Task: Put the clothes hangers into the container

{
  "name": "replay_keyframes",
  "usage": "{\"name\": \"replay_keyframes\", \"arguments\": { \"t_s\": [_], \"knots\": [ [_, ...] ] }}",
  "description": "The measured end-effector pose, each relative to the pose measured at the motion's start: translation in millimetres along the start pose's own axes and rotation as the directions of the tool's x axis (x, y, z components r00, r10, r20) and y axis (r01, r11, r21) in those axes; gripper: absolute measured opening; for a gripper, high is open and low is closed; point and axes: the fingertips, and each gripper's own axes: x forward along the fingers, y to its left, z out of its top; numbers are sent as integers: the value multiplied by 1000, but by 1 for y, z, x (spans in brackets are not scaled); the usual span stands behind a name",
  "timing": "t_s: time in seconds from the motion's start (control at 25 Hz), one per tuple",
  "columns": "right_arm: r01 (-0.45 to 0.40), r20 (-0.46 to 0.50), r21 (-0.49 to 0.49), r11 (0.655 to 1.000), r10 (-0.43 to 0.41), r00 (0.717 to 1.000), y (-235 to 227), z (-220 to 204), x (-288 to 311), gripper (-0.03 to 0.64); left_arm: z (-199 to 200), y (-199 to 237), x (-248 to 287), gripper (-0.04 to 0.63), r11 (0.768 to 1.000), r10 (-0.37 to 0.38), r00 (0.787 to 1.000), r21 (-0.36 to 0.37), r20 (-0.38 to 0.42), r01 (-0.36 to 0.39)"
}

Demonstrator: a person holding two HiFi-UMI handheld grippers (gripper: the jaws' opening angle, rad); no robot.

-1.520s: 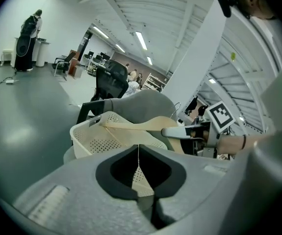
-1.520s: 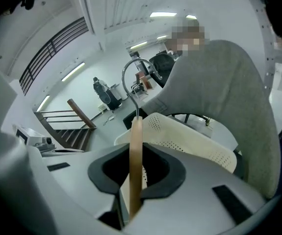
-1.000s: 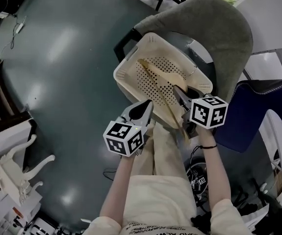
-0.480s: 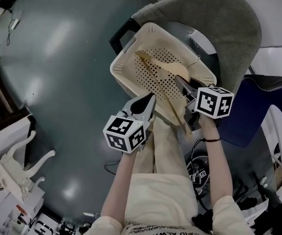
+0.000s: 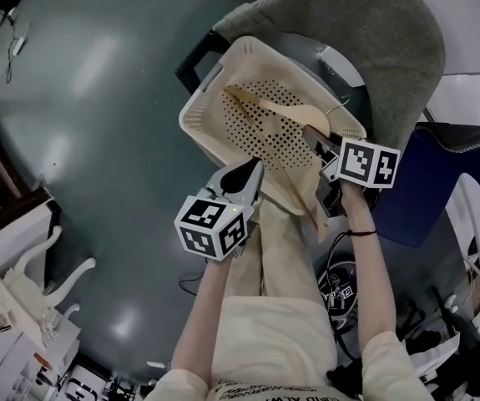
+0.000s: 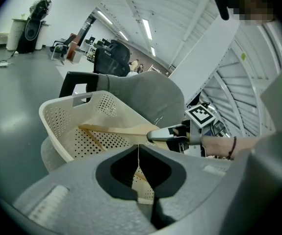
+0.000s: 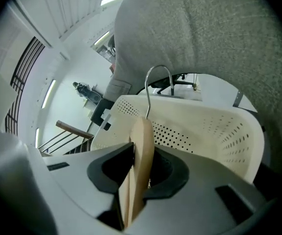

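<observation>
Floor: smooth grey-green floor (image 5: 89, 90) with pale light glare on it.
Seat: grey upholstered chair (image 5: 365, 23); the container rests on it, tipped toward the person.
Container: cream perforated basket (image 5: 199, 111) with a handle slot in its rim.
Hanger: wooden hanger (image 5: 283, 114) lies across the inside of the basket; its metal hook (image 7: 158, 76) rises near the chair back.
Right gripper (image 5: 310, 134): jaws easing apart, the hanger's wood between the pads and touching them, at the basket's near right rim.
Left gripper (image 5: 252, 168): jaws together with nothing between them, just outside the basket's near edge.
Room: white ceiling with strip lights, a black office chair (image 6: 112, 58) and desks far off, a navy seat (image 5: 440, 170) at right, white furniture (image 5: 22, 282) at lower left.
</observation>
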Motion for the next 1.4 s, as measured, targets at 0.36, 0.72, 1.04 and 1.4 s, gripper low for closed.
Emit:
{"name": "replay_keyframes", "arguments": {
  "t_s": [0.36, 0.72, 1.04, 1.4],
  "knots": [
    [109, -1, -47, 993, -109, 994, -7, 3, 1, 89, -2, -6, 8, 23, 1000, -9, 1000, 6, -19, 9],
    [224, 9, -128, 966, -225, 974, -8, 4, 3, 201, -5, -6, 10, 23, 1000, -12, 999, 9, -32, 12],
    [361, 66, -148, 921, -355, 933, -18, 6, -2, 247, -2, -14, 10, 23, 999, -29, 999, 25, -39, 30],
    [447, 99, -182, 876, -436, 895, -29, 6, -19, 265, -2, -27, 8, 23, 998, -38, 998, 42, -48, 40]
  ]
}}
